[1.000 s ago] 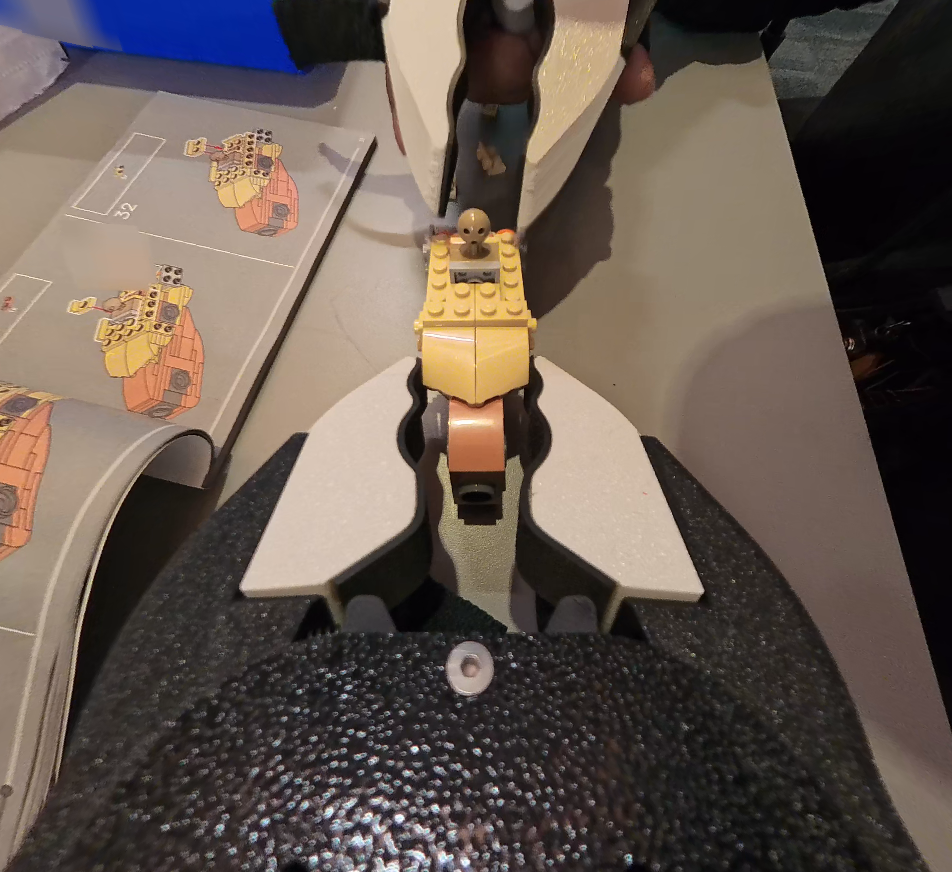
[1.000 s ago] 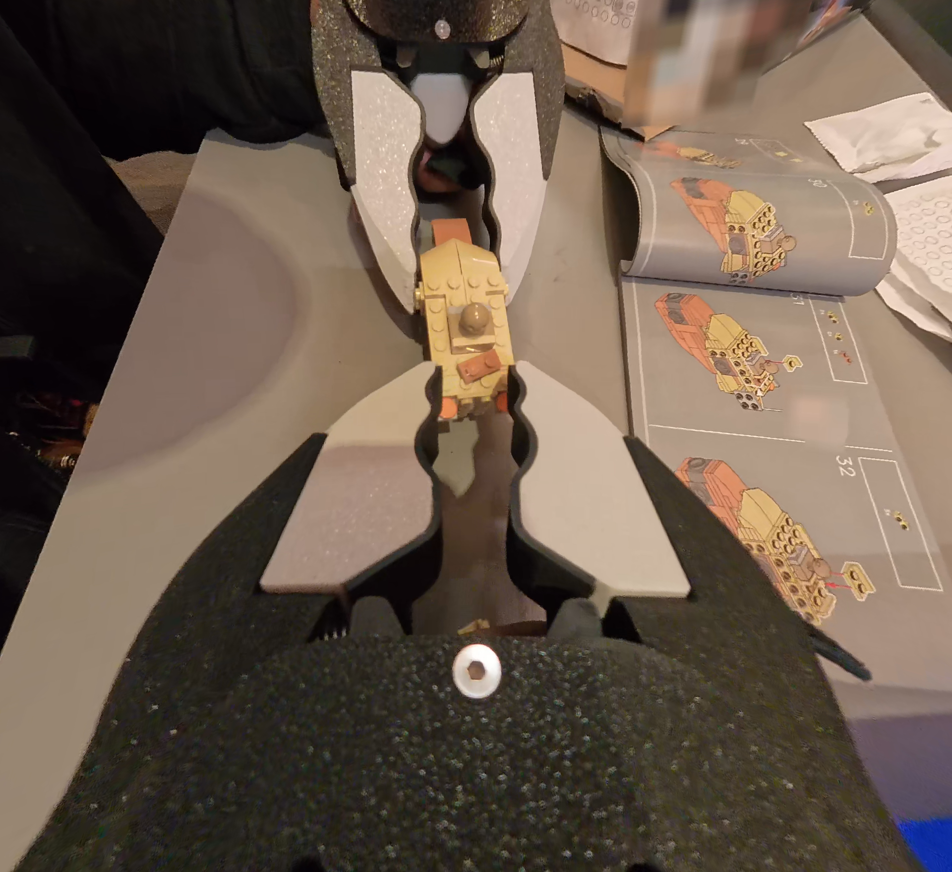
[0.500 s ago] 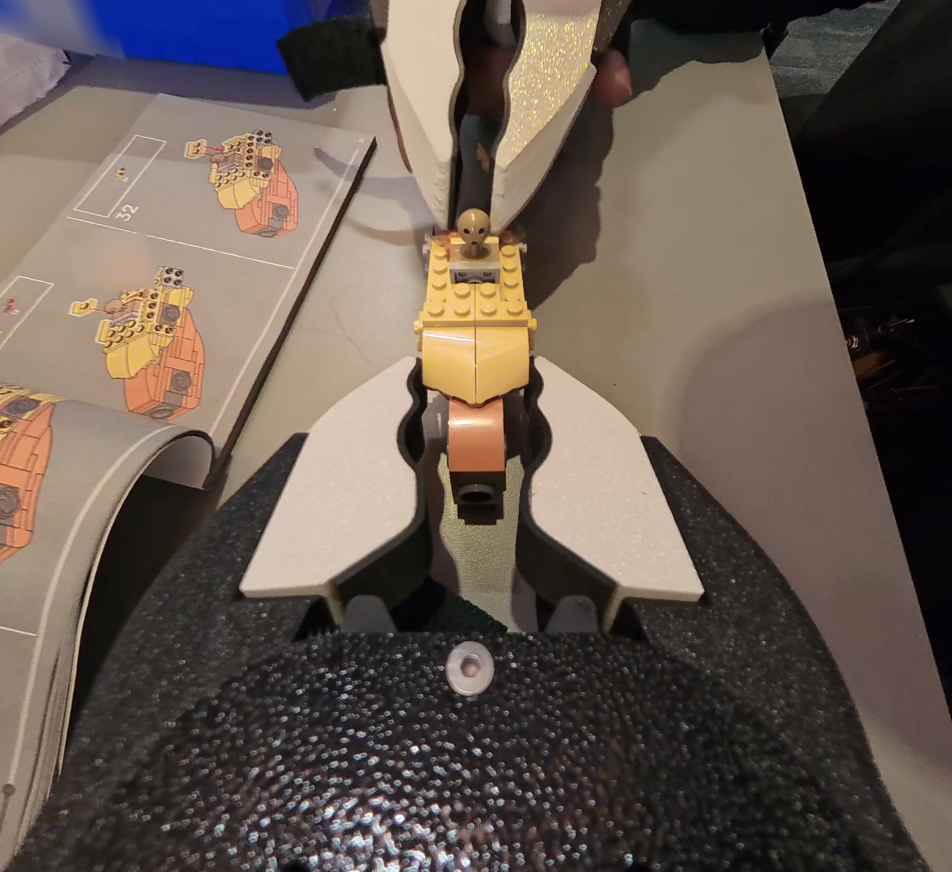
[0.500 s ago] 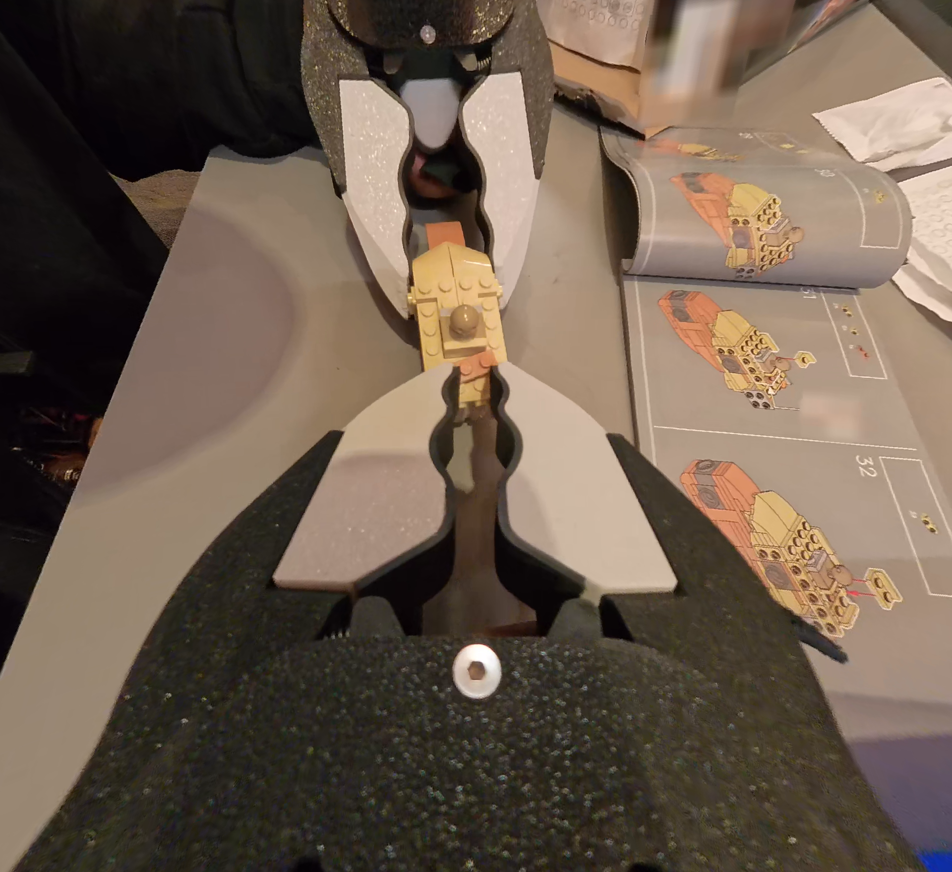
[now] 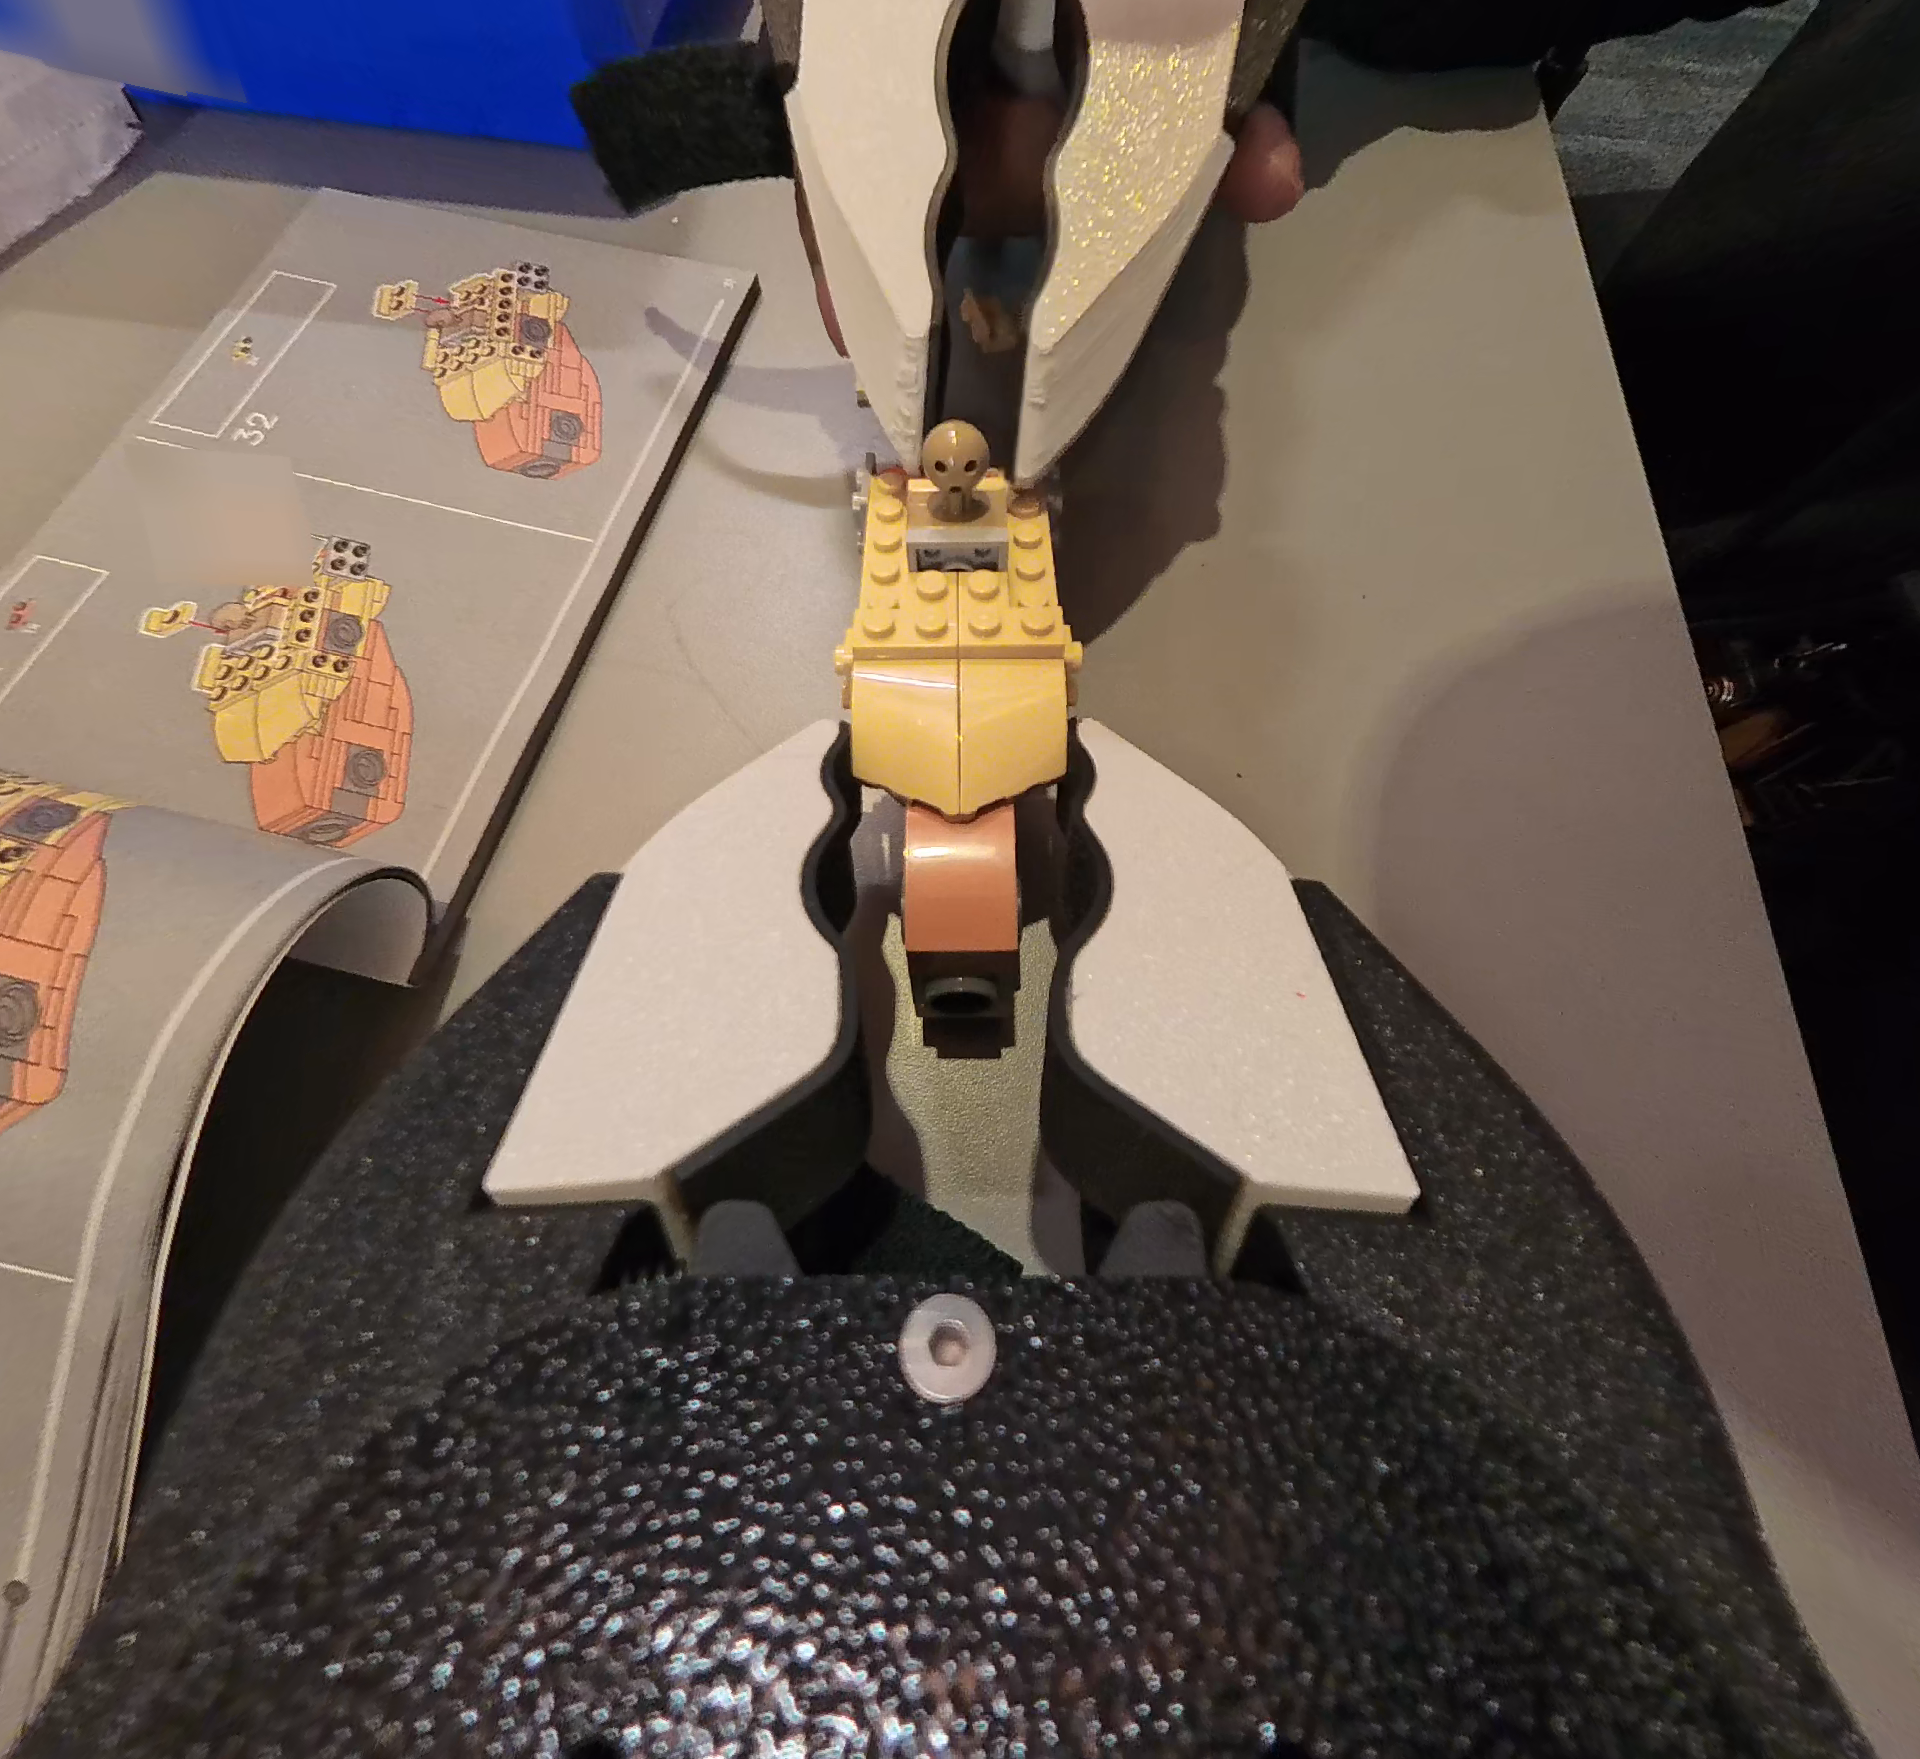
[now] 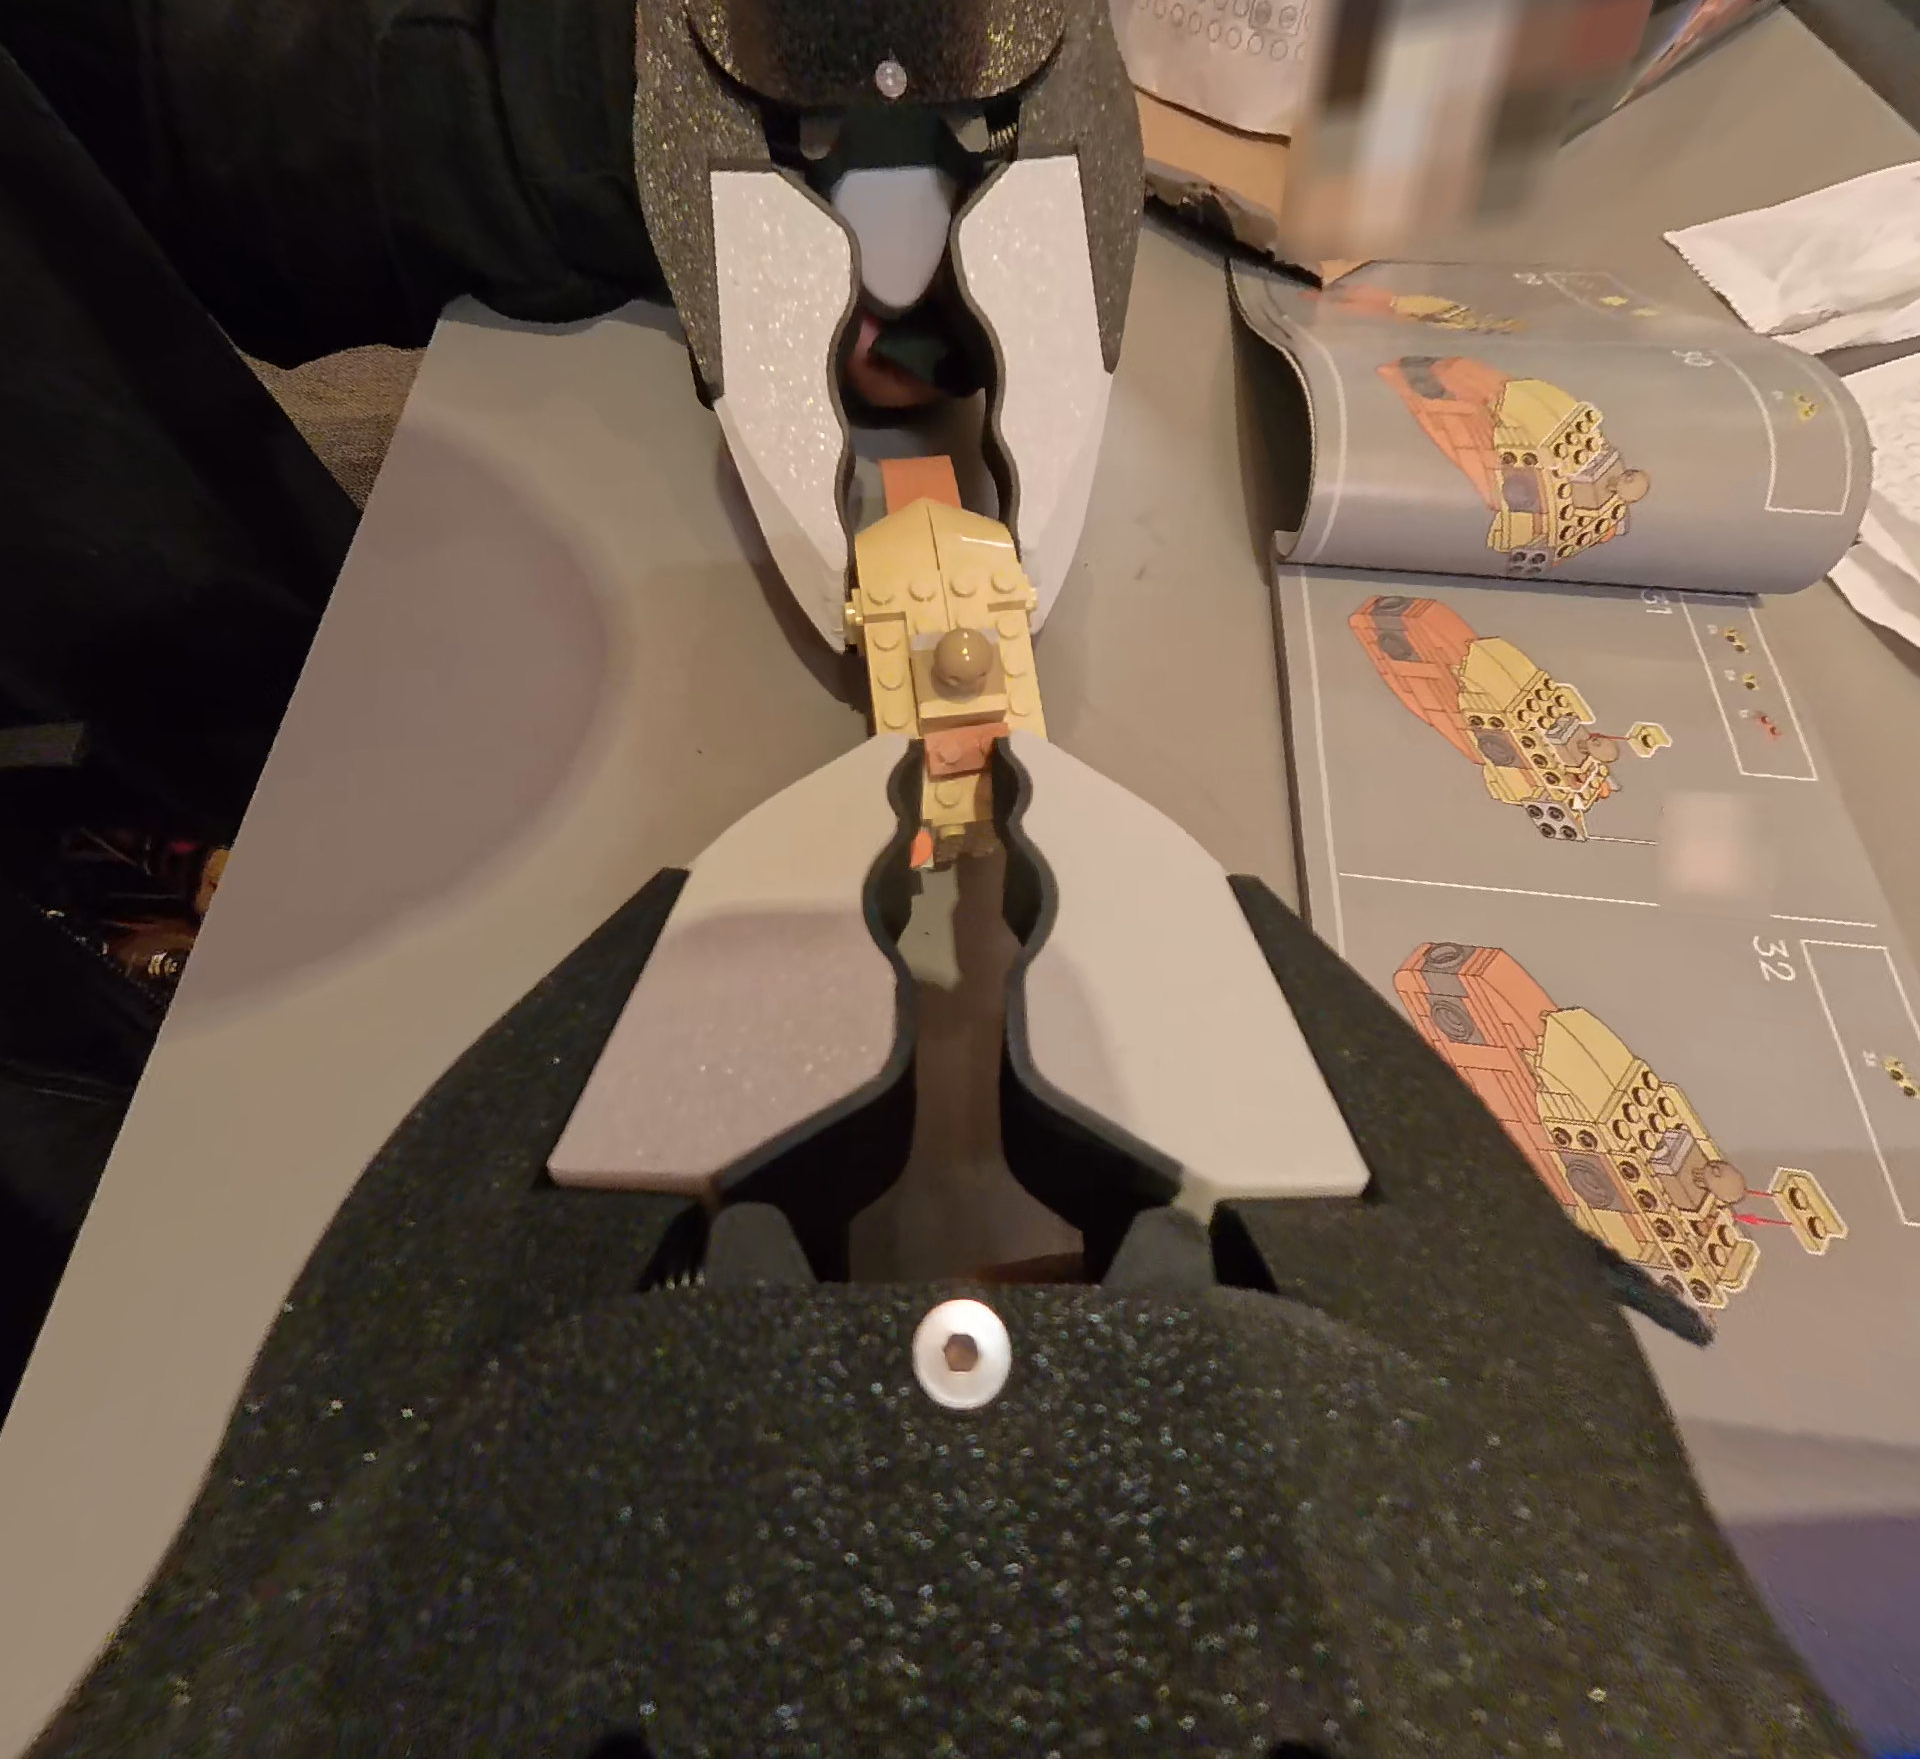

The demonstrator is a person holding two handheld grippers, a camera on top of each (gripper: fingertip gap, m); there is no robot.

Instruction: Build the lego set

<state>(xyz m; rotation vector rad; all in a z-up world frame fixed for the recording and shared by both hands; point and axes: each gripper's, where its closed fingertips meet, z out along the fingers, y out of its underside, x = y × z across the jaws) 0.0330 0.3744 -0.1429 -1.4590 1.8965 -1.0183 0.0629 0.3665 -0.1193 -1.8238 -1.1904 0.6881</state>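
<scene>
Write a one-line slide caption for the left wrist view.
Left tongs grip the tan-and-orange lego model while the right tongs meet its far end beside the instruction booklet.

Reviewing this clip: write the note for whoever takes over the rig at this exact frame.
Left tongs: shut on the lego model at its tan and orange nose end, holding it just over the grey table.
Right tongs: closed around the small brown-and-tan pieces at the model's tail, just behind the round tan head.
Instruction booklet lies open beside the model.
Done: hull, tan top and head assembled.
Left: probably seat the tail piece, check it against the booklet, then go on.
</scene>
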